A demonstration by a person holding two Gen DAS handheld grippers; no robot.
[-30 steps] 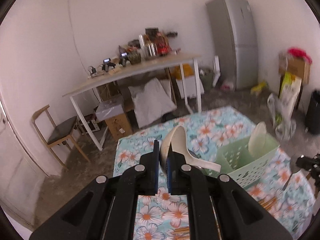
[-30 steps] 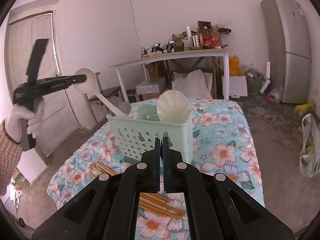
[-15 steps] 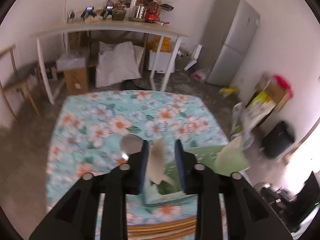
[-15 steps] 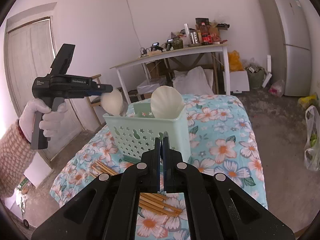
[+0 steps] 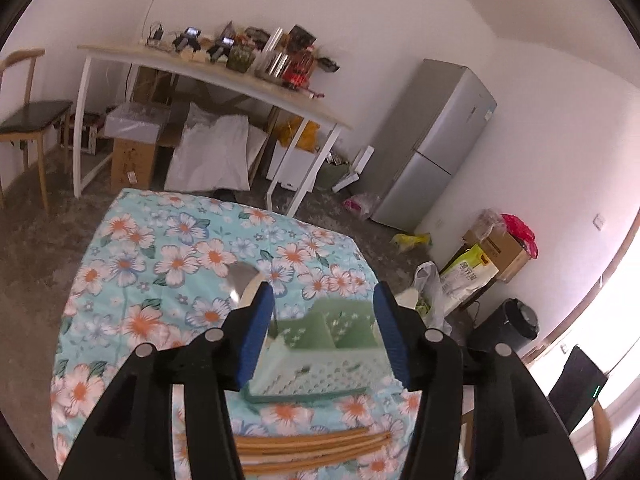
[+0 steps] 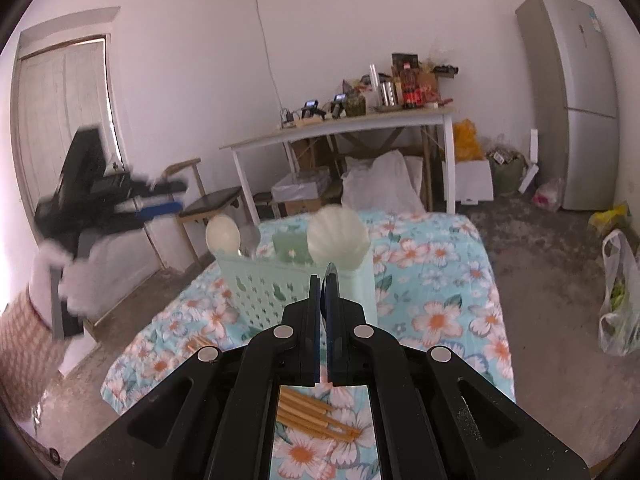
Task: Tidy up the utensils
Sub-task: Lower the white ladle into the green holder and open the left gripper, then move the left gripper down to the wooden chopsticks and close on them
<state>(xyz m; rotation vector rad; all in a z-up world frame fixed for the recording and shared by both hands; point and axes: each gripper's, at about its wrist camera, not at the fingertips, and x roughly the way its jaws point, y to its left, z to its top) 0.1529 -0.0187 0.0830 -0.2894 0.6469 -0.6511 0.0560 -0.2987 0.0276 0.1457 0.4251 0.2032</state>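
A pale green basket (image 6: 272,292) stands on the flowered tablecloth (image 6: 436,280). In its left end a cream spoon (image 6: 223,234) stands upright beside a grey metal spoon (image 5: 240,278). A shell-shaped cream scoop (image 6: 338,240) stands in its right end. My left gripper (image 5: 324,292) hovers just above the basket (image 5: 320,360), its jaws opening, with nothing gripped between its blue pads. The right wrist view shows it blurred at the left (image 6: 178,197), in a white-gloved hand (image 6: 68,276). My right gripper (image 6: 325,276) is shut and empty, in front of the basket. Wooden chopsticks (image 6: 316,416) lie below it.
Chopsticks (image 5: 312,444) lie along the near table edge. Beyond the table are a white desk (image 6: 340,128) with clutter, a chair (image 6: 216,200), boxes, a grey fridge (image 6: 576,100) and bags on the concrete floor.
The left gripper swung over the basket, rolled and opened, leaving the cream spoon upright in the basket's left end. The right gripper stayed still and shut.
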